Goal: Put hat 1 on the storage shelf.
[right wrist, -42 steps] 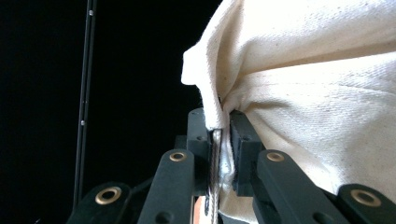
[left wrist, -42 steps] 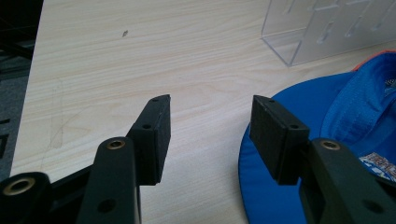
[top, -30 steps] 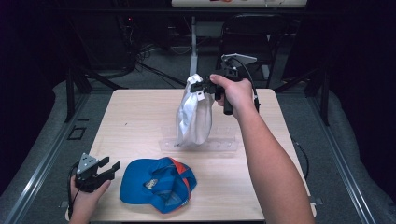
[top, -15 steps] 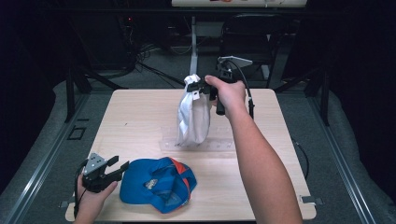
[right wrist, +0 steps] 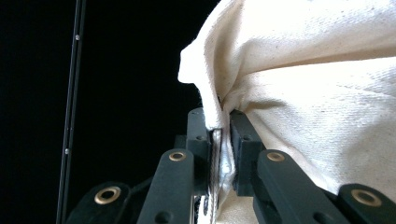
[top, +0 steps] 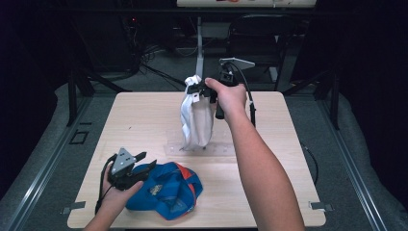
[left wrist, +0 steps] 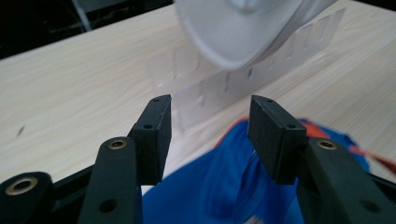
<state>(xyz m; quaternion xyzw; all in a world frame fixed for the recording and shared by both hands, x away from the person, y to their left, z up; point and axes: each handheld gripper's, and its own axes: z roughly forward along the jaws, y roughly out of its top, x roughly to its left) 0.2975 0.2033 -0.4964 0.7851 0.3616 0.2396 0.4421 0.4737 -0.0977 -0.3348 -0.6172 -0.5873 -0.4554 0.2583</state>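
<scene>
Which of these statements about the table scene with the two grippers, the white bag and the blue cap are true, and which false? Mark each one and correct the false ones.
1. The right gripper is clamped on the white cloth bag. True.
2. The blue cap hangs from the right gripper. False: it lies on the wooden table, near the front edge.
3. The left gripper stands open over the cap, nothing pinched between its pads. True; its jaws have just been closing slightly.
4. The bag lies flat on the table. False: it hangs upright, its bottom at a clear plastic strip.
5. The cap is plain blue. False: it has orange-red trim.
</scene>
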